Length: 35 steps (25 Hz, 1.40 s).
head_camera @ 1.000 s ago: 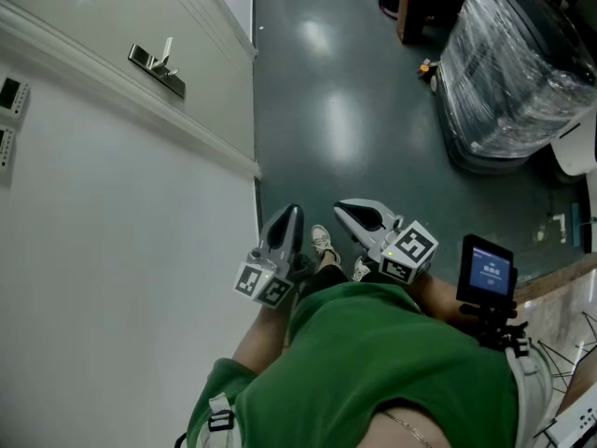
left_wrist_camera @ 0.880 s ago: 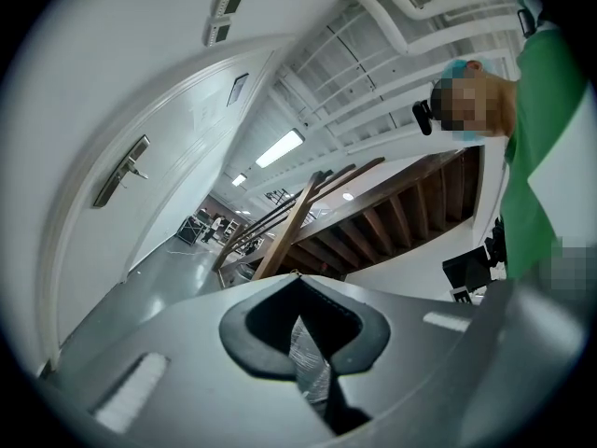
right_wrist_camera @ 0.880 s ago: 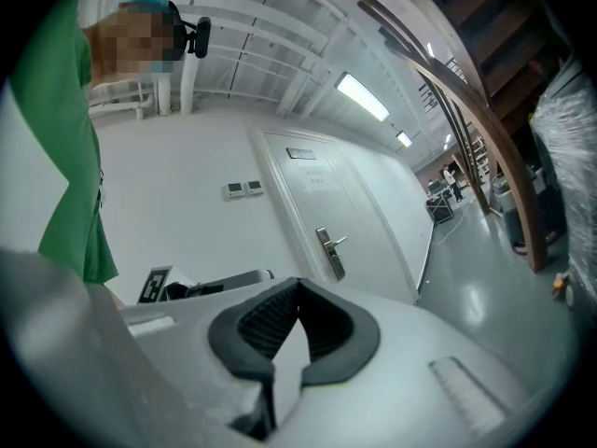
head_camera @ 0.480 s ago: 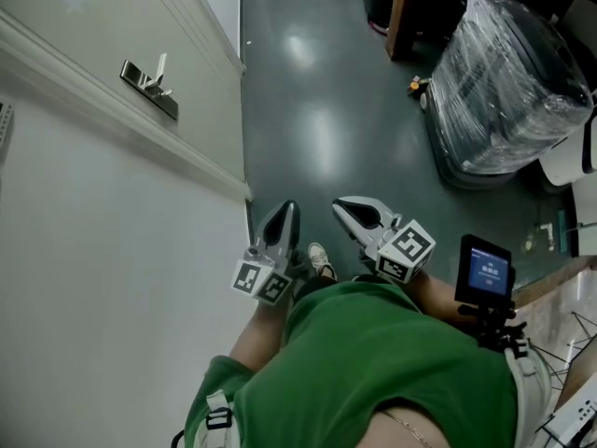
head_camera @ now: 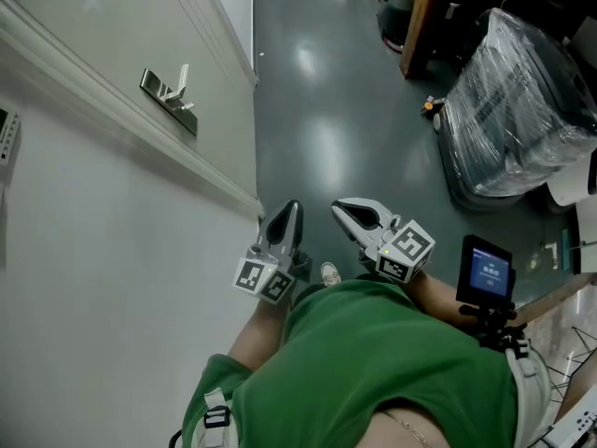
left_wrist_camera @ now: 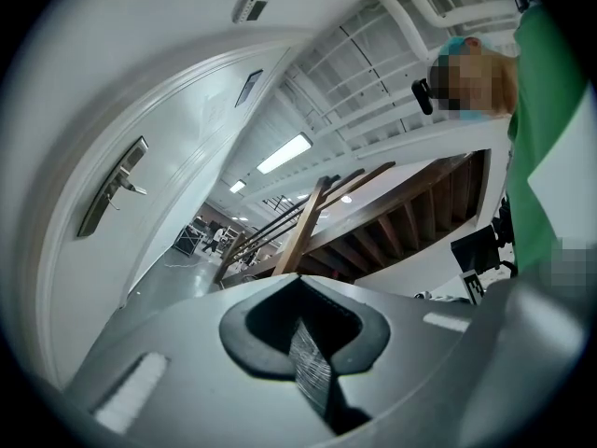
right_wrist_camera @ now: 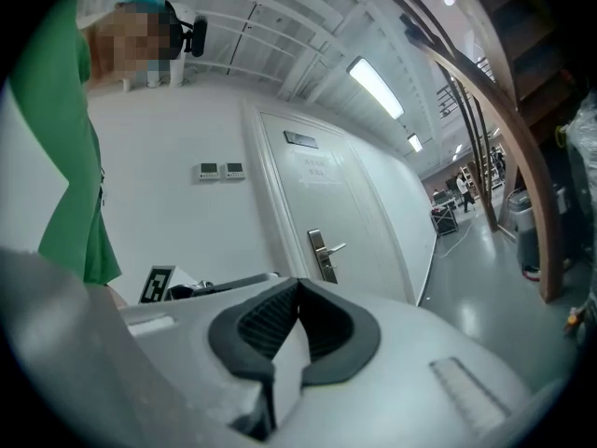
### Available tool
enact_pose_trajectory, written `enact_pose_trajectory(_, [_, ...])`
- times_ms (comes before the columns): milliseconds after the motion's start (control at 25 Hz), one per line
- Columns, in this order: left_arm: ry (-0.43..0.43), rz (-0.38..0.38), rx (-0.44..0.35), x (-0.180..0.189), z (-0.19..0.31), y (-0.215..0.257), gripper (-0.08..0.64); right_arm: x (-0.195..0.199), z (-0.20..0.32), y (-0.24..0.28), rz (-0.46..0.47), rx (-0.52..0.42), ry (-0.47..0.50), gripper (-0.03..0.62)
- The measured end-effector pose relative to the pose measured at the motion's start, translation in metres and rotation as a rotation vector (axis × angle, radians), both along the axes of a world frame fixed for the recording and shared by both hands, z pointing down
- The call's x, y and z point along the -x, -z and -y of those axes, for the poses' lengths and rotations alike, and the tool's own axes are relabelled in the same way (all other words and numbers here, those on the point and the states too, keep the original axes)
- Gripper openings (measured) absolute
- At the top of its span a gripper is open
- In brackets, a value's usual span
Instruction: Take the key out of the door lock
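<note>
Facing door handle (head_camera: 171,102), left gripper (head_camera: 290,211), right gripper (head_camera: 343,207), both closed

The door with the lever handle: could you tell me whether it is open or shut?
Shut. In the right gripper view the door sits flush in its frame, with no gap beside the lever handle.

Dark glossy floor (head_camera: 326,110) ahead of me, with ceiling lights reflected in it. To my right a large bundle wrapped in clear plastic film (head_camera: 522,119) stands on it. A small orange object (head_camera: 429,106) lies near the bundle's foot, just below a wooden upright (head_camera: 422,21). Two wall control panels (right_wrist_camera: 220,170) sit side by side on the white wall. Wooden staircase (left_wrist_camera: 373,222) beyond, strip light (left_wrist_camera: 284,153) above. A small lit screen (head_camera: 487,271) is at my right hip.
</note>
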<state>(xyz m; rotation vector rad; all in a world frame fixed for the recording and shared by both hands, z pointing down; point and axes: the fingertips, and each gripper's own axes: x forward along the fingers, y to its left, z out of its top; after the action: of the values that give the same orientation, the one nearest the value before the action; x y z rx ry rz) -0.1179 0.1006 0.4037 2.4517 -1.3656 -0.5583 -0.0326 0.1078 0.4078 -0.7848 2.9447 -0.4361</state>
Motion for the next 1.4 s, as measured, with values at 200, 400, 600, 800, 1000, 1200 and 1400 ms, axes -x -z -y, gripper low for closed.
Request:
enact_pose_trajectory(200, [-0.014, -0.019, -0.009, 0.033, 0.042, -0.007, 0.003, 0.036, 0.039, 0.003, 0.075, -0.022, 0.038, 0.003])
enact_pose_trajectory(400, [-0.013, -0.025, -0.006, 0.037, 0.043, -0.001, 0.003, 0.044, 0.039, 0.009, 0.082, -0.021, 0.059, 0.032])
enact_pose_trajectory(600, [-0.003, -0.020, 0.009, 0.039, 0.040, -0.002, 0.003, 0.046, 0.040, 0.007, 0.064, -0.014, 0.054, 0.037])
enact_pose_trajectory(800, [0.040, -0.016, 0.019, 0.045, 0.029, -0.007, 0.003, 0.050, 0.033, 0.004, 0.076, -0.001, 0.086, 0.037])
enact_pose_trajectory(1000, [0.104, 0.000, 0.040, 0.043, 0.084, -0.007, 0.003, 0.042, 0.092, 0.006, 0.101, 0.023, 0.127, 0.037])
enact_pose_trajectory(1200, [0.159, 0.009, 0.039, 0.037, 0.123, -0.004, 0.003, 0.032, 0.137, 0.010, 0.121, 0.027, 0.157, 0.035])
enact_pose_trajectory(1400, [0.185, 0.020, 0.044, 0.022, 0.157, 0.001, 0.003, 0.018, 0.176, 0.011, 0.138, 0.051, 0.170, 0.008])
